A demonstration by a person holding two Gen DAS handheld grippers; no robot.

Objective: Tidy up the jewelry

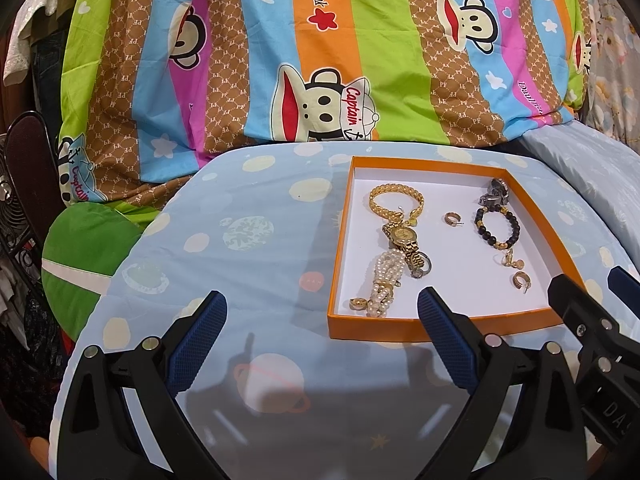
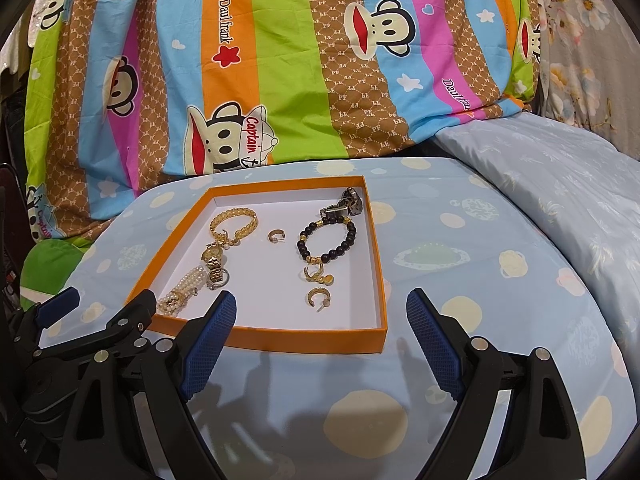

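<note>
1. Step in hand, I'd judge: either the very start or the very end. All the jewelry sits inside the orange tray on the worktop w/ the blue planet-print cover; nothing lies outside it that I can see.
2. Your left tongs are wide open, nothing btwn the pads, hovering just short of the tray's near-left corner.
3. Your right tongs are also wide open and empty, over the tray's near edge.
4. Left side of tray: gold chain bracelet, gold watch and pearl bracelet touch or overlap in a rough line. It's a tangle risk.
5. Right side: black bead bracelet w/ gold charms, a dark metal watch in the far corner, and a gold hoop earring lying apart. A second hoop sits mid-tray.
6. Next move, if you're sorting: take a lone piece first, e.g. the near hoop. It's small and flat, so come down steep, pinch w/ the tips.
</note>
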